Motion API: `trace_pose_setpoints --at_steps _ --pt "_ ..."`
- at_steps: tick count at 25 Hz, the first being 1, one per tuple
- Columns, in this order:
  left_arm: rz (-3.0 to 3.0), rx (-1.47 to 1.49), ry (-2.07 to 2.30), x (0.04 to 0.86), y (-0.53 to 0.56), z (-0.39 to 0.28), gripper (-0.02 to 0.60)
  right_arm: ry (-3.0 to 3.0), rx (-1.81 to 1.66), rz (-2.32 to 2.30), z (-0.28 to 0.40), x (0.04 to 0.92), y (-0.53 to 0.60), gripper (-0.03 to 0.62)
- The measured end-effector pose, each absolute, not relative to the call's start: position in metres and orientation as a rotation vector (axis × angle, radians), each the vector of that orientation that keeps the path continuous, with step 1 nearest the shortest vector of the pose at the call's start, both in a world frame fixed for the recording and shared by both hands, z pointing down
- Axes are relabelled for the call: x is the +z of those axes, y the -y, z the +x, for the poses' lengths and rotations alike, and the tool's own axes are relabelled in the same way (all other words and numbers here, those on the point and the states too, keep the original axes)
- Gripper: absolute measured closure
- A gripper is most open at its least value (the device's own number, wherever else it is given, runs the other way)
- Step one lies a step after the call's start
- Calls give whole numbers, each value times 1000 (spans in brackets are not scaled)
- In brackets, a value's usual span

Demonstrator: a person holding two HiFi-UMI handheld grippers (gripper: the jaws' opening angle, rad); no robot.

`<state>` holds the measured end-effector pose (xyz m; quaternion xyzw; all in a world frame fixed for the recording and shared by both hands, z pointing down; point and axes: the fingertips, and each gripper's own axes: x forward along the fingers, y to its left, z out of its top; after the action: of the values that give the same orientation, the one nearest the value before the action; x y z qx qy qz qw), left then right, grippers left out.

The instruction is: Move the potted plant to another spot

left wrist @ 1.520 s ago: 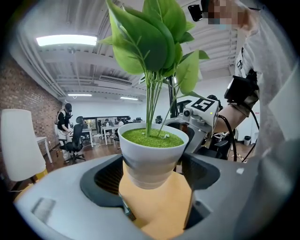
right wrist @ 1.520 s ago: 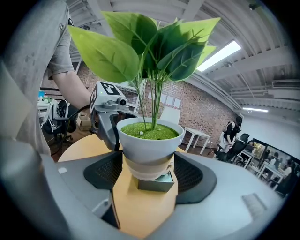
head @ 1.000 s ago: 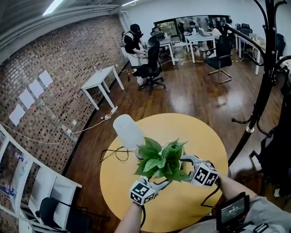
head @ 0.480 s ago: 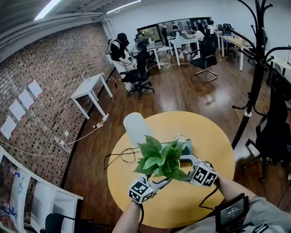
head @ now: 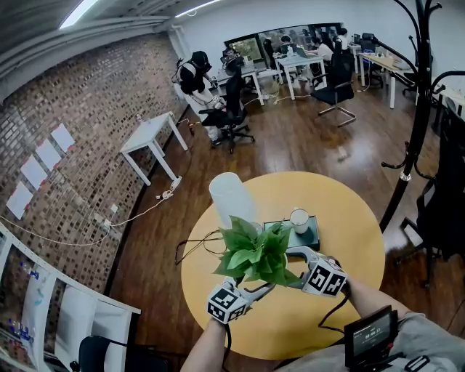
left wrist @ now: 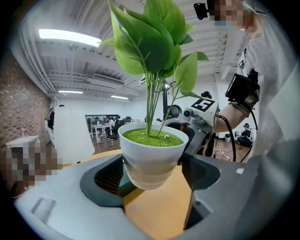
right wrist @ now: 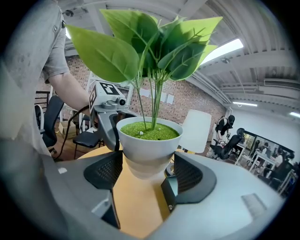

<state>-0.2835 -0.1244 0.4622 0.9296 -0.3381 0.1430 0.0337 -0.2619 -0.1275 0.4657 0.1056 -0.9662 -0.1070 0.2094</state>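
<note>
Carried sideways since a second ago, the plant (head: 256, 254) hangs just above the yellow tabletop (head: 341, 218) near a cup (head: 299, 220). My left hand-held gripper (left wrist: 152, 168) and right hand-held gripper (right wrist: 147, 171) clamp it from opposite sides.

**Bright, even indoor light; strong fisheye**

Light from long white ceiling strip lights (head: 81, 12). Pale glare patches on glossy brown wooden floor (head: 312, 138). Both gripper views: dark round vignette, bowed edges. The white-potted green plant (left wrist: 152, 157) is sharp, the room behind it soft.
</note>
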Motion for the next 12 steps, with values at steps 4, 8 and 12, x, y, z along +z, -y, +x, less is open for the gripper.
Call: trace_pose_setpoints --at_steps 4,8,12 --pt "2821 454 1088 470 131 -295 193 2695 -292 244 -273 476 136 244" --pt "2795 463 1118 484 140 -298 192 2701 -278 205 -275 491 145 244" --pt "2771 459 1101 499 149 -312 192 2689 -256 196 -290 504 154 243"
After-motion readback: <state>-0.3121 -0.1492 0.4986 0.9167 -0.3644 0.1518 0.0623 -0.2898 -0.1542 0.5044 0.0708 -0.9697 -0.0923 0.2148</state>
